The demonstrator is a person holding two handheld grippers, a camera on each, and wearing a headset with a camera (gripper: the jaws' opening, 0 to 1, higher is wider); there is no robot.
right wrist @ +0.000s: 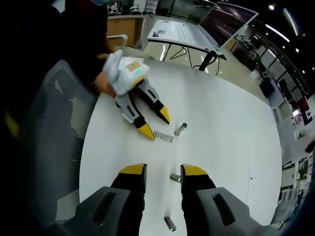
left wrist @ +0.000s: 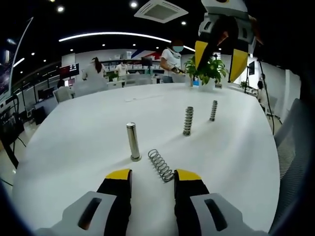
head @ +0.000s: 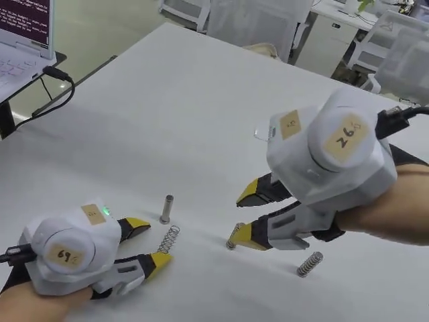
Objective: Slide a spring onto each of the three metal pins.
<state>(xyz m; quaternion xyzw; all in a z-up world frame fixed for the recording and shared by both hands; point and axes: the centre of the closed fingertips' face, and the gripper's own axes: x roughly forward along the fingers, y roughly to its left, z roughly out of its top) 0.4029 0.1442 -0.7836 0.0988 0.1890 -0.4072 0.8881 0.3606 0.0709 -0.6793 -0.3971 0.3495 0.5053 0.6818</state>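
A bare metal pin (head: 166,209) stands upright on the white table (head: 188,127). Beside it lies a loose spring (head: 169,239), just in front of the tips of my open left gripper (head: 149,243). In the left gripper view the spring (left wrist: 160,164) rests a little ahead of the open gripper (left wrist: 152,175), right of the pin (left wrist: 132,141). Two more pins wear springs: one (head: 233,236) under my right gripper (head: 244,215), one (head: 310,263) farther right. The right gripper (right wrist: 163,172) hangs open above the nearer sprung pin (right wrist: 175,177), holding nothing.
A laptop (head: 23,33) with a black cable (head: 57,87) stands off the table's far left corner. White chairs (head: 402,60) and desks stand beyond the far edge. People stand in the background of the left gripper view.
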